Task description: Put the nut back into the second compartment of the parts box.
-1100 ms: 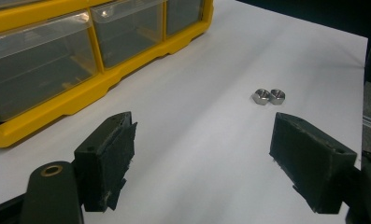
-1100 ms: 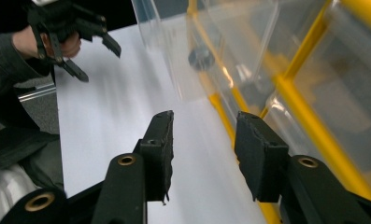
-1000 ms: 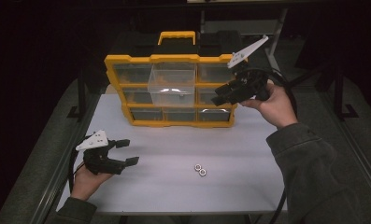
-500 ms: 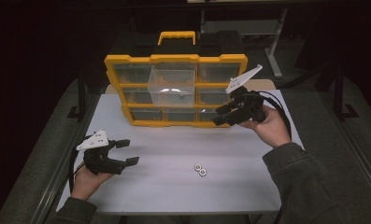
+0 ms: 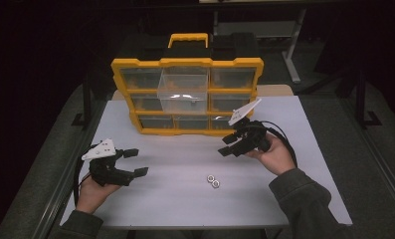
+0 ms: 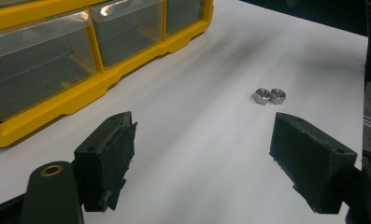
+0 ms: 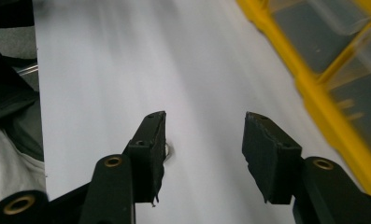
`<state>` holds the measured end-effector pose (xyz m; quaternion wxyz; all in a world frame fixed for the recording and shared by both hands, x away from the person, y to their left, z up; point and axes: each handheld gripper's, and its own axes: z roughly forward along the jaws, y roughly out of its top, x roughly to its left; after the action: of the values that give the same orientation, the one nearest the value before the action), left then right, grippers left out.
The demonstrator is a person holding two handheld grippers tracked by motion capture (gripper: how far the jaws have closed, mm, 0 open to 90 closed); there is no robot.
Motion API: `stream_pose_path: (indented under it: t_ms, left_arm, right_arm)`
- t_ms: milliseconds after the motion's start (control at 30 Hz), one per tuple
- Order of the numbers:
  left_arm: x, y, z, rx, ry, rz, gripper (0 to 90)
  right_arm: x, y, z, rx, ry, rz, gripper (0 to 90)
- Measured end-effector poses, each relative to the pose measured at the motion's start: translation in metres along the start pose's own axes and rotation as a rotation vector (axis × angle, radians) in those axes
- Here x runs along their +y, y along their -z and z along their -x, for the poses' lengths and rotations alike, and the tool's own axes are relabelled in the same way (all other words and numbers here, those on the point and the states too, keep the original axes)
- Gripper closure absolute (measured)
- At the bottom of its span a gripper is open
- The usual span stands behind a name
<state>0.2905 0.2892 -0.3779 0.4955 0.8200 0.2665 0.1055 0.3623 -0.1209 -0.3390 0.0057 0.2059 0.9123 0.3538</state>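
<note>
Two small steel hex nuts [image 5: 213, 181] lie touching on the white table [image 5: 175, 209], near the front middle; the left gripper view shows the nuts [image 6: 269, 96] ahead of the jaws. My left gripper [image 5: 136, 162] rests low at the front left, open and empty [image 6: 202, 140]. My right gripper [image 5: 225, 146] hovers right of centre, above and behind the nuts, pointing left. Its jaws [image 7: 205, 126] have just been opening and nothing is between them. A bit of one nut [image 7: 169, 150] peeks out beside its left jaw.
A yellow drawer organizer [image 5: 135, 67] with a black-and-yellow handle stands at the back of the table. Its clear middle drawer [image 5: 182, 92] is pulled out. Bare white surface lies between the organizer and the nuts. Dark floor drops off beyond the table edges.
My right gripper has come down from in front of the organizer's right drawers to just above the table, and its jaws stand wider. The left gripper and the nuts have not moved.
</note>
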Motion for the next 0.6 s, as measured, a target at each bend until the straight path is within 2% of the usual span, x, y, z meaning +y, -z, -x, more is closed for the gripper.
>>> stream_pose_path:
  t_ms: [100,267,467,600]
  left_arm:
    - [0.0,0.0,0.0,-0.001,-0.003,-0.004,21.6]
    - [-0.001,-0.001,0.0,-0.002,0.002,-0.005,21.7]
    - [-0.001,-0.002,0.0,-0.005,0.002,-0.011,21.4]
    - [-0.001,-0.002,0.0,-0.005,0.001,-0.013,21.5]
  right_arm:
    - [-0.006,-0.01,-0.003,0.016,-0.009,-0.002,47.3]
    - [-0.015,-0.026,-0.008,0.01,-0.012,-0.023,46.4]
    - [-0.023,-0.045,-0.009,0.01,0.014,-0.049,46.4]
    - [-0.027,-0.056,-0.013,0.024,0.01,-0.06,46.5]
